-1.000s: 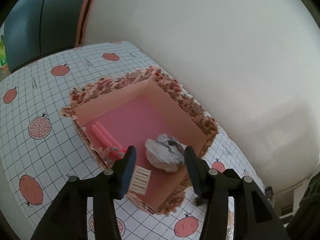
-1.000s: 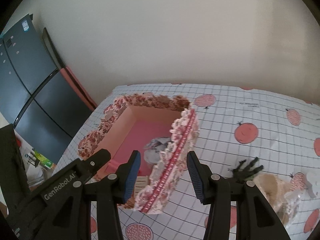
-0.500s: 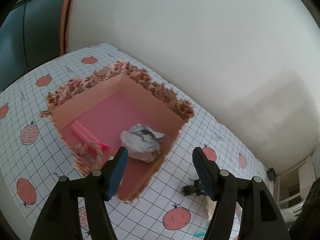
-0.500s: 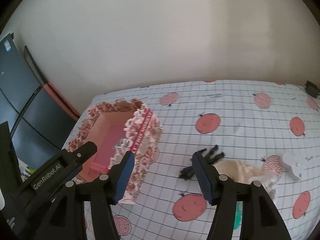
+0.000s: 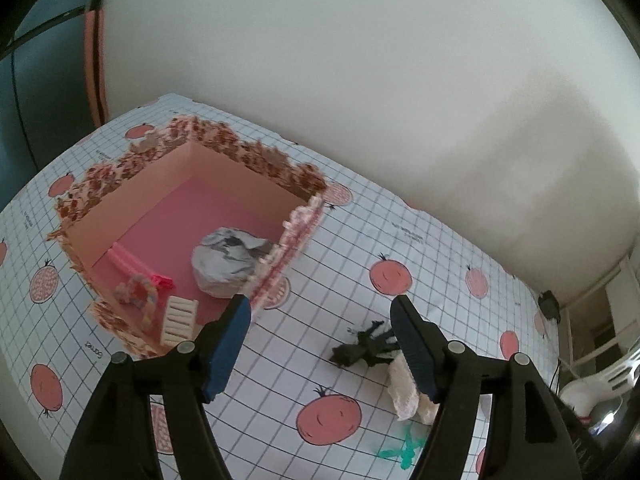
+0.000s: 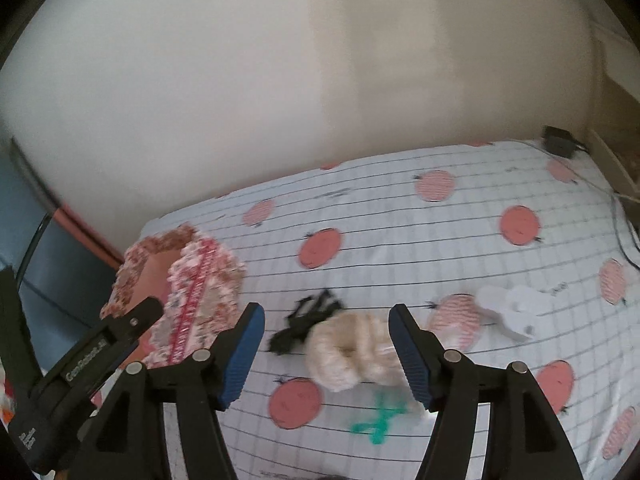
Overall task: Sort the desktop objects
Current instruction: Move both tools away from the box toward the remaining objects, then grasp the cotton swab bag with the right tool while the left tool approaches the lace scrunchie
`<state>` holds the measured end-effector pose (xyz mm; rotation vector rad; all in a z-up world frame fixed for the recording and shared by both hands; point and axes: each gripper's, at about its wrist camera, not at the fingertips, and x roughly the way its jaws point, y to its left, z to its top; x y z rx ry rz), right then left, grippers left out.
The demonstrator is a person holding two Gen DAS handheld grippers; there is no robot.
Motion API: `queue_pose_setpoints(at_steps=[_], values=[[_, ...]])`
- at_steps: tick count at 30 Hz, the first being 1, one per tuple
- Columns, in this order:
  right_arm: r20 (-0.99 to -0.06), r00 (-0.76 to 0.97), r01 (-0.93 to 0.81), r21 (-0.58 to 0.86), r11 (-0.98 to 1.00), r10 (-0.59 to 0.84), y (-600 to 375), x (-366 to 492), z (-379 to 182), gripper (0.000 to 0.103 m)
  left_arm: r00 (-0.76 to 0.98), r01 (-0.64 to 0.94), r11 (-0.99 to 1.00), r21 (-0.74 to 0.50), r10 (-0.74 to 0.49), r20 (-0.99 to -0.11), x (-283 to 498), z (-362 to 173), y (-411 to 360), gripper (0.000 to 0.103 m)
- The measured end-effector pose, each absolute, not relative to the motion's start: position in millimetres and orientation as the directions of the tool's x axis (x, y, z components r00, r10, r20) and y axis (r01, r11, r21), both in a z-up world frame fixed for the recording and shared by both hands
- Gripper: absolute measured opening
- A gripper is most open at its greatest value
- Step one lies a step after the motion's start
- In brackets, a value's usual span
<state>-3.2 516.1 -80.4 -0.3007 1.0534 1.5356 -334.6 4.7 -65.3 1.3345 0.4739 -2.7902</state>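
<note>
A plain pale wall backed a table under a gridded cloth (image 5: 352,264) printed w/ red fruit. At the cloth's left stood an open floral box (image 5: 188,236) w/ pink floor, holding a crumpled grey-white wad (image 5: 226,258), a pink stick, a braided loop and a small white slatted piece. Left gripper (image 5: 320,344): jaws opening, nothing between the pads; box just beyond its left finger, a black toy figure (image 5: 366,350) on the cloth near its right finger. Right gripper (image 6: 326,350): jaws also opening, empty; a fuzzy cream scrunchie (image 6: 352,354) lay on the cloth between the fingers, not gripped, w/ the black figure (image 6: 304,322) touching its left edge. A green squiggle (image 6: 380,416) lay nearer the camera; white plastic pieces (image 6: 512,308) lay to the right, apart.
</note>
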Motion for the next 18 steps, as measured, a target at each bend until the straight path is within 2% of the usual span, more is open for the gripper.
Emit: queue_pose_setpoints(at_steps=[9, 18], values=[[-0.705, -0.203, -0.874, 0.444, 0.199, 0.680, 507.6, 52.0, -79.5, 0.068, -0.609, 0.073, -0.972, -0.224, 0.134, -0.781, -337.3, -71.5, 47.5, 0.074], [-0.770, -0.178, -0.843, 0.440, 0.308, 0.613, 506.4, 82.3, -109.9, 0.069, -0.550, 0.034, -0.973, -0.227, 0.172, -0.817, -340.9, -90.7, 80.5, 0.075]])
